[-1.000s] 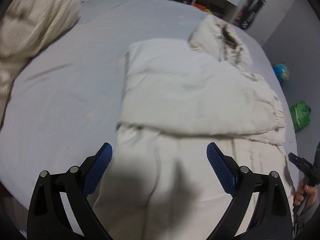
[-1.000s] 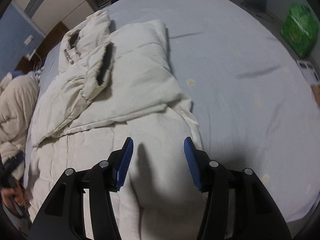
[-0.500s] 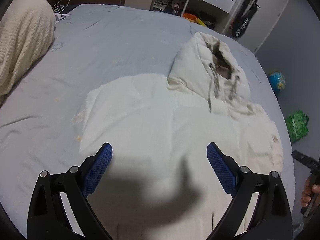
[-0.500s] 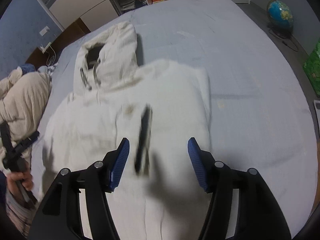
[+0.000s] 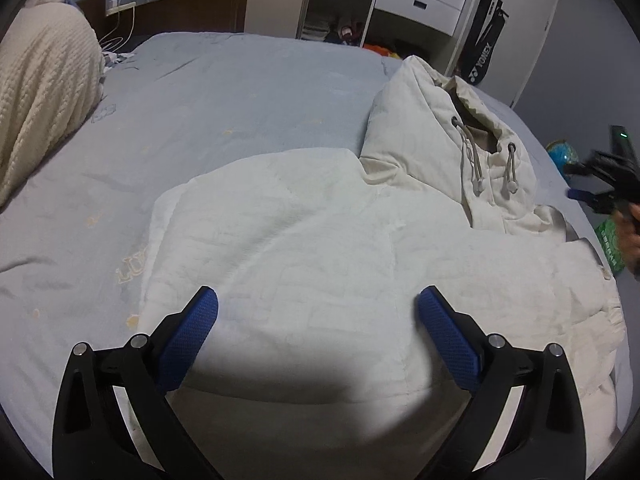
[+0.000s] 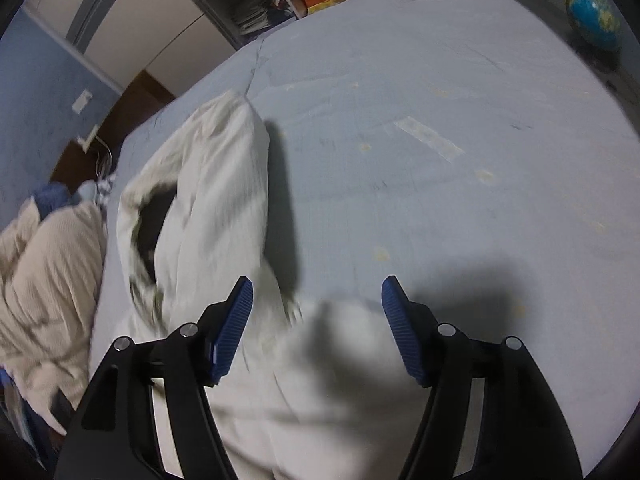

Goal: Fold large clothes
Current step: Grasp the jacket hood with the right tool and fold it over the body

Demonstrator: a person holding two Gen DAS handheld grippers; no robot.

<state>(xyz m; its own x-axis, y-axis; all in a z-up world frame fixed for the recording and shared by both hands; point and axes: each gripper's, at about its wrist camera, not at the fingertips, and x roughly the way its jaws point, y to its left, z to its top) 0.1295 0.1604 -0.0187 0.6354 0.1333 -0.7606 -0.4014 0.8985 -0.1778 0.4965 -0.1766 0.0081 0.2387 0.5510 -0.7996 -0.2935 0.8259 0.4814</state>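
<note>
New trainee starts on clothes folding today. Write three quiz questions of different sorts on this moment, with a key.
1. True or false: the left gripper is shut on the cream hooded padded jacket.
2. Which lies at the bed's far left: A) cream knitted blanket B) red towel?
3. Fill in: the hood has two grey ____.

Key: 1 false, it is open; 2 A; 3 drawcords.

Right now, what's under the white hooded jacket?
The jacket lies on the blue-grey bedsheet, which shows all around it. Whatever sits beneath the jacket's body is covered; both grippers hover open above.
</note>
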